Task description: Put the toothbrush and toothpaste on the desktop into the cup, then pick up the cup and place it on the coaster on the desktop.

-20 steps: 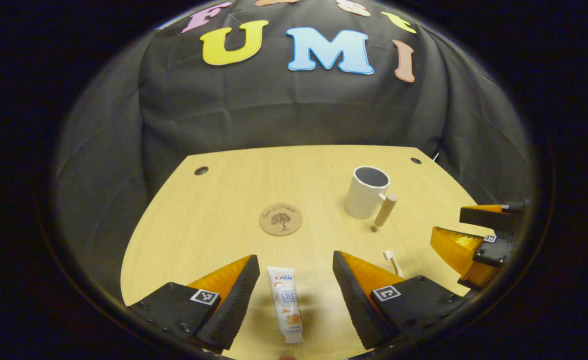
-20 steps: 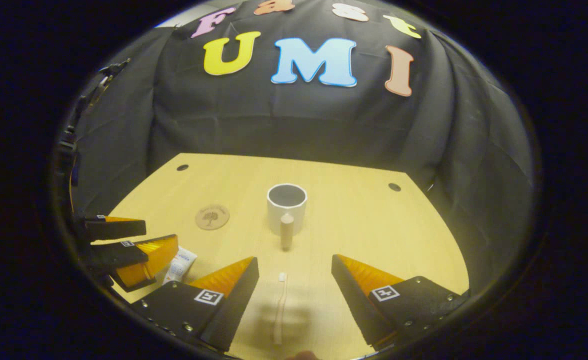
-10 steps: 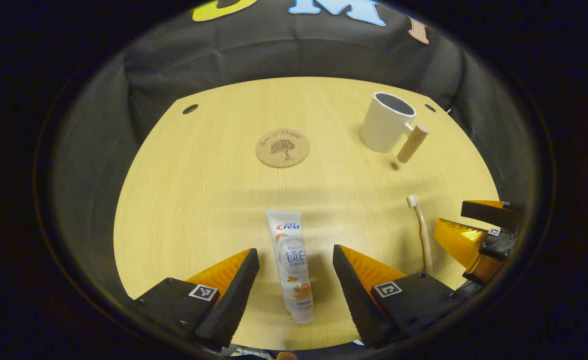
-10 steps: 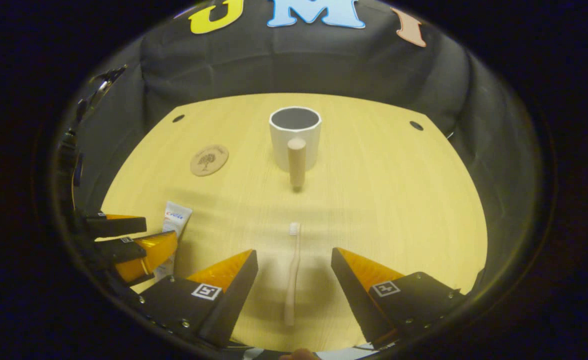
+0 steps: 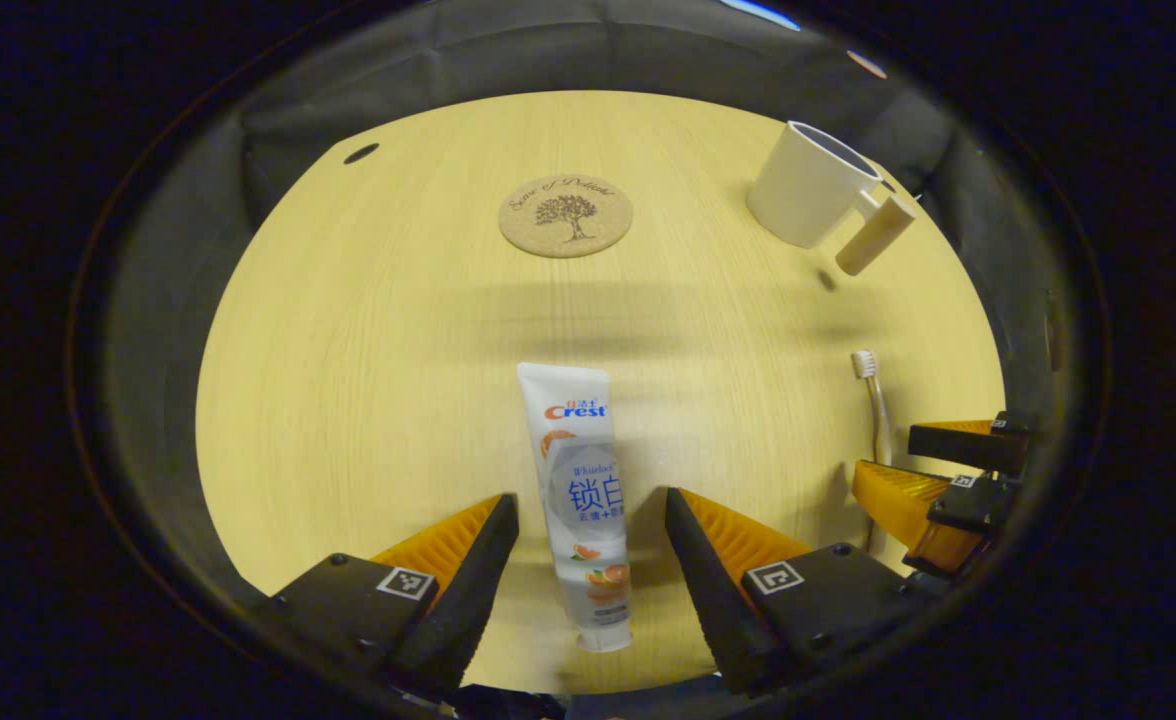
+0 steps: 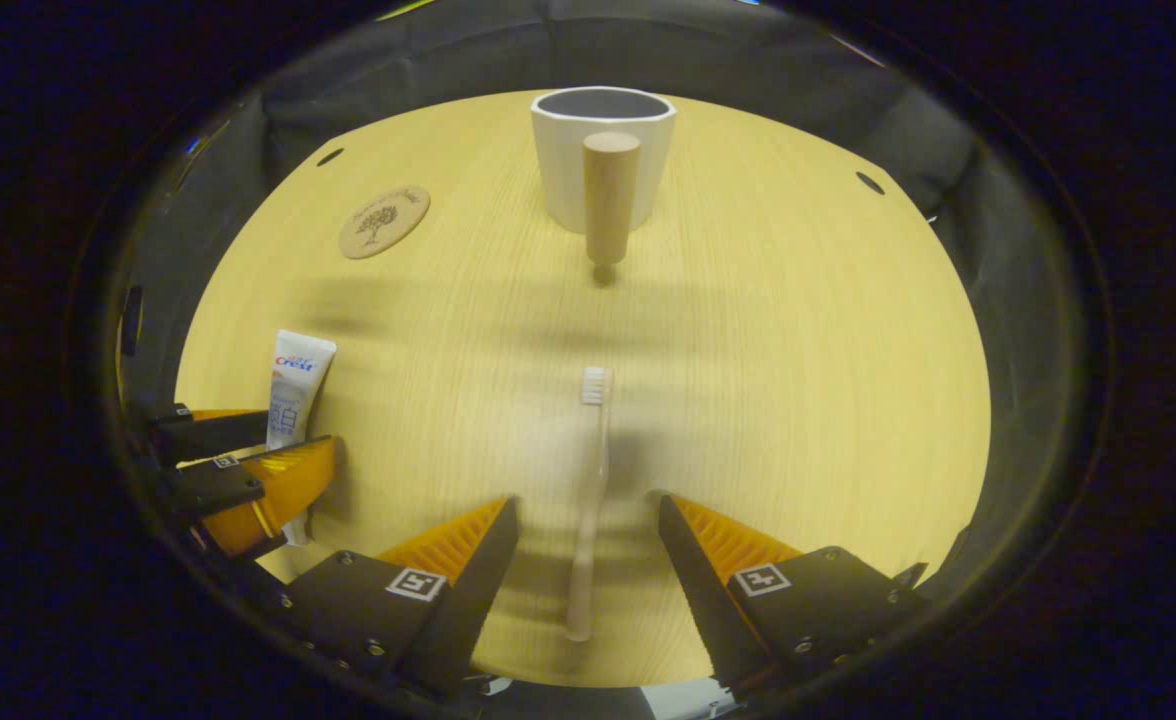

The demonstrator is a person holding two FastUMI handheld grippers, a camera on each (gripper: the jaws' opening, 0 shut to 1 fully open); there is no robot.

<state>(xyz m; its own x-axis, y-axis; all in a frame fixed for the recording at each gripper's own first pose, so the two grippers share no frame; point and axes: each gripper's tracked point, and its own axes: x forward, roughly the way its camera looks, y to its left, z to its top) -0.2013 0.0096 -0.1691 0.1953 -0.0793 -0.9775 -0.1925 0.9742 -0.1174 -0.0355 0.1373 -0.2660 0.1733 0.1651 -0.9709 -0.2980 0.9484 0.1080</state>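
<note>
We look down along the left gripper (image 5: 588, 520), whose jaws stand spread wide over a pale wood counter (image 5: 368, 340). Between the jaws lies a toothpaste (image 5: 580, 490) tube, flat on the counter, its cap end toward us and its crimped end pointing away; neither jaw touches it. Well ahead of the jaws, slightly to their left, sits a round cork coaster (image 5: 565, 202). Far ahead and to their right stands a white cup (image 5: 810, 182) with a wooden handle. Right of the jaws lies a toothbrush (image 5: 875, 400), bristles away, with the right gripper (image 5: 933, 465) spread around its handle.
</note>
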